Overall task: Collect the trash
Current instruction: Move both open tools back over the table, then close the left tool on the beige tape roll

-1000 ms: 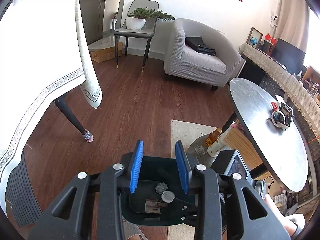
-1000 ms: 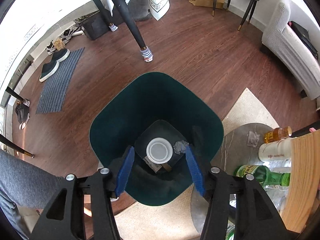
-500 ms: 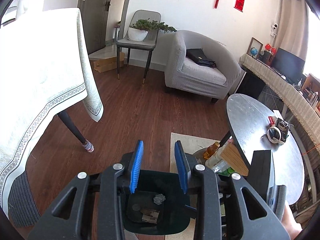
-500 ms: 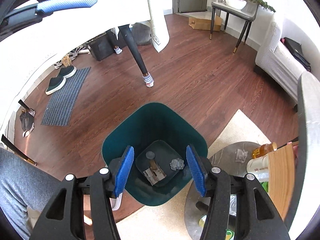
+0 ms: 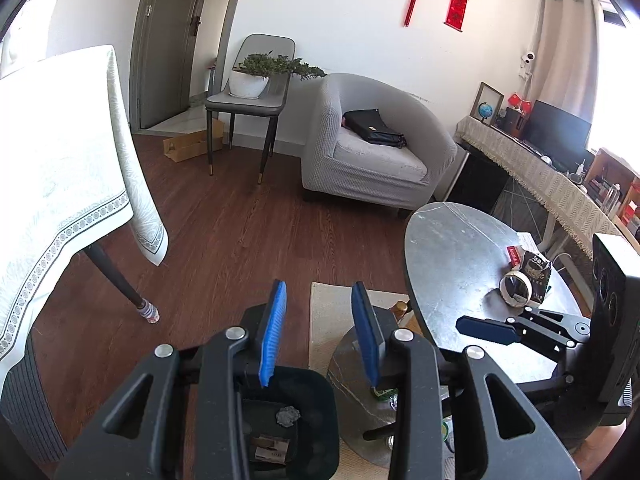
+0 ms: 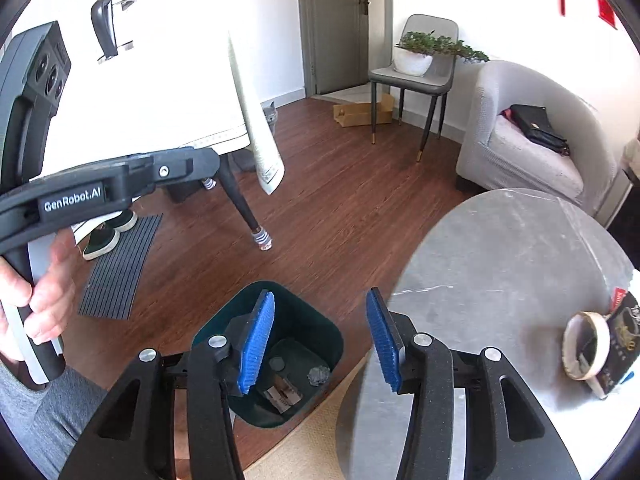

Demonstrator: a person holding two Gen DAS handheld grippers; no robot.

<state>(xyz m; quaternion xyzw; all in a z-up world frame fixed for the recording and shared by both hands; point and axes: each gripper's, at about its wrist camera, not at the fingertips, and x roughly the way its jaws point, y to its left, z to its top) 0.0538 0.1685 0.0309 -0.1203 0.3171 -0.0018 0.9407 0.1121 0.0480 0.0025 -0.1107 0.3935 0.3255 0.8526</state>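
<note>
Dining table [image 5: 60,152]: draped in a white patterned cloth at far left, 1 dark leg ending in a striped sock on the wood floor.
Left gripper [image 5: 320,332]: held above the floor, blue pads spread wide with nothing between them.
Trash bin [image 6: 316,328]: dark green, standing on the wood floor at the edge of the beige rug [image 5: 328,312], just beside the round table; seen from above through both cameras.
Bin contents: a crumpled grey wad [image 6: 319,375], a small dark round cap [image 6: 277,363] and a printed paper scrap [image 6: 282,394] lie on the bin floor.
Right gripper [image 6: 320,340]: also empty, pads wide apart, poised over the gap between bin and table rim.
Lower shelf: under the table top, a grey round tier [image 5: 352,364] with bottles, only partly visible.
Round table [image 5: 452,252]: grey marbled top at right.
Remaining trash: a roll of tape [image 6: 586,344] leans against a dark printed packet [image 6: 620,344], with a red box [image 5: 513,256] touching them, all near the table's far right edge.
Background: grey armchair [image 5: 376,152] holding a black bag [image 5: 374,128]; a potted plant [image 5: 256,76] sits on a grey chair.
</note>
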